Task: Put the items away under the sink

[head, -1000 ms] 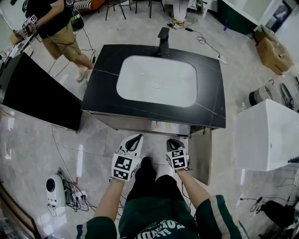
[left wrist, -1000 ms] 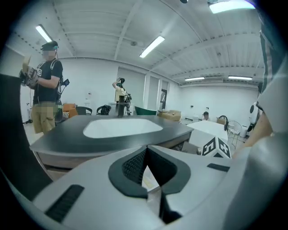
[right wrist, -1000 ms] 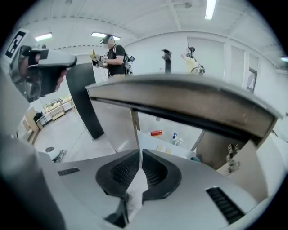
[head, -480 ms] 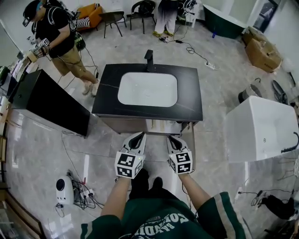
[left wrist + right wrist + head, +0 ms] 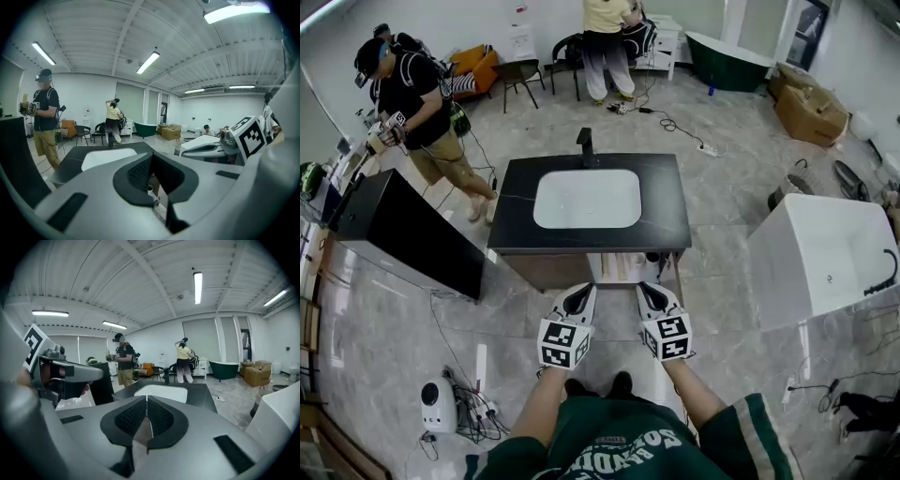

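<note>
The sink vanity has a black top (image 5: 666,211), a white basin (image 5: 586,199) and a black faucet (image 5: 584,145) at its far edge. Below the top, the cabinet opening (image 5: 623,267) faces me, with its door (image 5: 681,278) swung out at the right; what is inside is too small to tell. My left gripper (image 5: 581,292) and right gripper (image 5: 647,289) hang side by side over the floor just in front of the opening. Both are shut with nothing between the jaws. The left gripper (image 5: 152,157) and right gripper (image 5: 146,401) both look across the top towards the basin (image 5: 161,391).
A long black cabinet (image 5: 403,239) stands to the left, a white tub (image 5: 816,253) to the right. A white device with cables (image 5: 439,405) lies on the floor at my left. One person (image 5: 412,103) stands beyond the black cabinet, another (image 5: 605,37) at the back.
The view has pulled back from the vanity, which now looks smaller and farther. Both grippers stay shut and side by side in front of me.
</note>
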Demonstrator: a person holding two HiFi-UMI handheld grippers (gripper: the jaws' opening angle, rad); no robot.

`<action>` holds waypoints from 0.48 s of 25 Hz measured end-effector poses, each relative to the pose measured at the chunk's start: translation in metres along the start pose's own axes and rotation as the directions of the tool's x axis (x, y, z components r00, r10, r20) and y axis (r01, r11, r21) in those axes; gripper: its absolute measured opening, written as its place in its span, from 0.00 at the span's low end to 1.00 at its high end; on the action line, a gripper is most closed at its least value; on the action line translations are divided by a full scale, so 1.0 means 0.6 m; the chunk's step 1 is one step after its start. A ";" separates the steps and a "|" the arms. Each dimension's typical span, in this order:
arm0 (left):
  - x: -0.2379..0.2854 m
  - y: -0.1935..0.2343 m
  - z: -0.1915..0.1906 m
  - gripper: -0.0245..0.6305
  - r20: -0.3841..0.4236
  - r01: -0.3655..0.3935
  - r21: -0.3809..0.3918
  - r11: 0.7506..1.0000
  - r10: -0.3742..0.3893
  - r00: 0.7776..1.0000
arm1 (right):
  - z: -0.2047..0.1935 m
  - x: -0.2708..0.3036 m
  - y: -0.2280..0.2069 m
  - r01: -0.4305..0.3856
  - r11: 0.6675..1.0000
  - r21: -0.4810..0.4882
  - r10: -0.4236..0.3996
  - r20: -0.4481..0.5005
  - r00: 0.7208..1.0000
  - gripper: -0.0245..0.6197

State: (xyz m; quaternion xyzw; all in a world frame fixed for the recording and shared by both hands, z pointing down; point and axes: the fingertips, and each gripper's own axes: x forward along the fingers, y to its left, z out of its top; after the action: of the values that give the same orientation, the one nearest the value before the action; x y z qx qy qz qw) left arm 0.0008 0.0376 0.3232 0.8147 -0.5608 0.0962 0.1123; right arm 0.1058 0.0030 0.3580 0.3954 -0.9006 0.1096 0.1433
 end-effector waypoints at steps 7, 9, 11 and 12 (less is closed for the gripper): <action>-0.017 -0.006 0.012 0.05 0.021 -0.003 0.010 1.000 0.003 1.000 | 0.023 -0.018 0.023 -0.007 1.000 -0.011 0.007 0.041 0.999 0.11; -0.020 -0.002 0.016 0.05 0.024 -0.006 0.012 1.000 0.005 1.000 | 0.031 -0.015 0.029 -0.010 1.000 -0.016 0.011 0.046 0.999 0.11; -0.021 0.004 0.015 0.05 0.020 -0.007 0.010 1.000 0.007 1.000 | 0.036 -0.012 0.035 -0.011 1.000 -0.023 0.013 0.048 0.999 0.10; -0.022 0.006 0.011 0.05 0.017 -0.008 0.006 1.000 0.008 1.000 | 0.035 -0.011 0.039 -0.013 1.000 -0.027 0.015 0.045 0.999 0.10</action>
State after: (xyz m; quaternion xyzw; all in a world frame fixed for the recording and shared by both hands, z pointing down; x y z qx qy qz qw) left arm -0.0072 0.0462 0.3135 0.8134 -0.5648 0.0917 0.1046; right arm 0.0892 0.0163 0.3340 0.3895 -0.9077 0.0897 0.1276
